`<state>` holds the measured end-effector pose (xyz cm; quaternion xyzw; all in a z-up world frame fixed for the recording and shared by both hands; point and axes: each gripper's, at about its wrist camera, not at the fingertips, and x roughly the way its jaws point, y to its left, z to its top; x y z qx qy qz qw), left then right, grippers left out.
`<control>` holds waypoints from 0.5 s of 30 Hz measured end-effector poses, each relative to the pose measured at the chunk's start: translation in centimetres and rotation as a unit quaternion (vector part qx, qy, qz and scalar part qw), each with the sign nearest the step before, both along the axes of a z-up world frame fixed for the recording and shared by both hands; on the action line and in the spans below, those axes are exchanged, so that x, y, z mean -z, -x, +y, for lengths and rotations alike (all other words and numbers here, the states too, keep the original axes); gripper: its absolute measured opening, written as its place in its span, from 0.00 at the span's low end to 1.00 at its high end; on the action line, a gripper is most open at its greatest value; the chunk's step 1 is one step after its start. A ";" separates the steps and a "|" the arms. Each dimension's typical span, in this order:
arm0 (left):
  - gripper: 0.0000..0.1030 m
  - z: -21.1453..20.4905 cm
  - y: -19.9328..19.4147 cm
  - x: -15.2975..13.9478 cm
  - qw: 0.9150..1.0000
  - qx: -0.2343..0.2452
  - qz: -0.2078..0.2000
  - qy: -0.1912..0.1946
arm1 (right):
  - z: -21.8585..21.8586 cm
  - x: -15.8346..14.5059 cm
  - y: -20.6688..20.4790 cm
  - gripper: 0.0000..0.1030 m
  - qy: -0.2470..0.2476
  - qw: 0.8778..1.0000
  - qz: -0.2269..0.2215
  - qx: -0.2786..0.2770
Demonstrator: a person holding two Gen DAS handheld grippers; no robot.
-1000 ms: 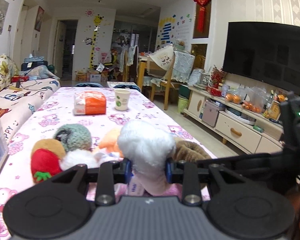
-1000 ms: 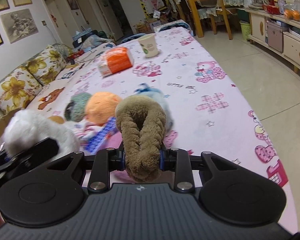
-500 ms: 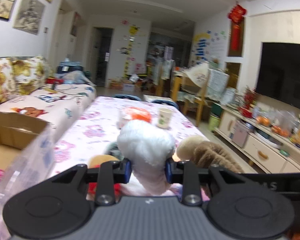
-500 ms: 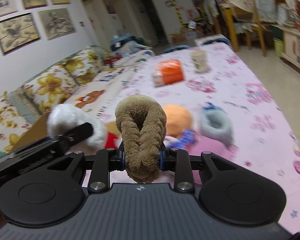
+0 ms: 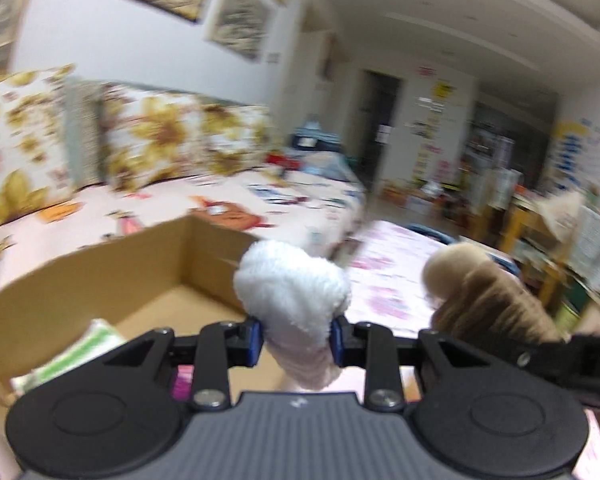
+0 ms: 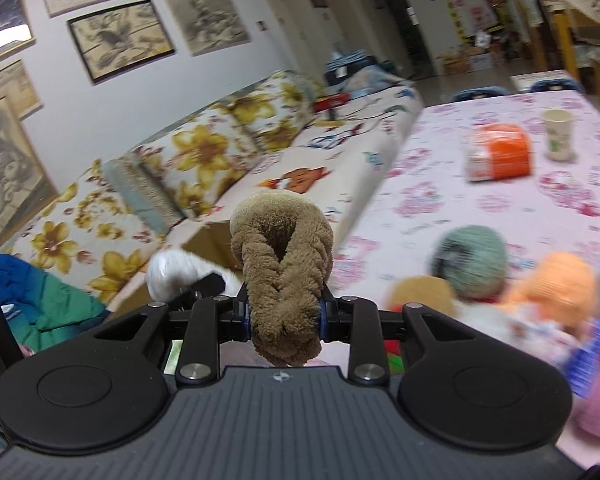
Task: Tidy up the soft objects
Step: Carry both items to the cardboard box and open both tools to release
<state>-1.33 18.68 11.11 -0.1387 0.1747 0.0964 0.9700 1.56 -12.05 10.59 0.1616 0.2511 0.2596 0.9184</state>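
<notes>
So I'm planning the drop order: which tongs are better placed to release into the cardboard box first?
Probably left. The left tongs, clamping the white plush, face the cardboard box opening; the right tongs, holding the brown plush, sit farther toward the table.

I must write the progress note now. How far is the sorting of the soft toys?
Done: cardboard box already holds something. In hand: left gripper clamps white plush, right gripper clamps brown plush. Left: green ball and orange ball remain on the table.
</notes>
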 end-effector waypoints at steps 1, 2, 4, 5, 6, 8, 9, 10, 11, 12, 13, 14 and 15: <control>0.29 0.8 -0.2 0.0 1.000 -0.015 0.004 0.008 | 0.9 -0.1 -0.5 0.35 0.001 1.000 -0.003 -0.006; 0.29 1.5 -0.4 0.1 0.999 -0.031 0.008 0.014 | 1.6 0.0 -1.2 0.35 0.000 1.000 -0.003 -0.012; 0.29 3.1 -0.4 0.5 0.998 -0.058 0.016 0.026 | 2.6 0.3 -2.2 0.35 -0.006 1.000 0.001 -0.026; 0.29 3.6 -0.4 0.6 0.997 -0.069 0.020 0.031 | 3.5 0.5 -2.7 0.35 -0.008 0.999 0.003 -0.031; 0.29 4.2 -0.5 0.7 0.996 -0.078 0.023 0.036 | 4.1 0.6 -3.0 0.35 -0.007 0.999 0.006 -0.035; 0.29 4.9 -0.7 0.9 0.994 -0.096 0.031 0.038 | 5.0 1.0 -3.8 0.35 -0.005 0.999 0.012 -0.044; 0.29 5.3 -0.4 1.0 0.993 -0.102 0.034 0.038 | 5.4 1.3 -4.2 0.35 -0.004 0.999 0.016 -0.047; 0.29 5.5 -0.4 1.1 0.993 -0.109 0.038 0.038 | 5.8 1.6 -4.6 0.35 -0.005 0.998 0.021 -0.050; 0.30 5.7 -0.5 1.2 0.992 -0.116 0.041 0.038 | 6.3 1.8 -5.2 0.36 -0.005 0.998 0.026 -0.053; 0.30 5.9 -0.3 1.3 0.991 -0.122 0.044 0.039 | 6.7 2.1 -5.6 0.39 -0.004 0.998 0.029 -0.057; 0.31 6.2 -0.4 1.4 0.990 -0.126 0.046 0.041 | 7.0 2.4 -5.8 0.42 -0.001 0.998 0.034 -0.061; 0.32 6.2 -0.3 1.4 0.990 -0.128 0.049 0.043 | 7.2 2.6 -6.1 0.50 0.002 0.997 0.040 -0.064; 0.33 6.3 -0.4 1.5 0.989 -0.129 0.051 0.044 | 6.8 2.8 -5.5 0.60 0.005 0.997 0.044 -0.060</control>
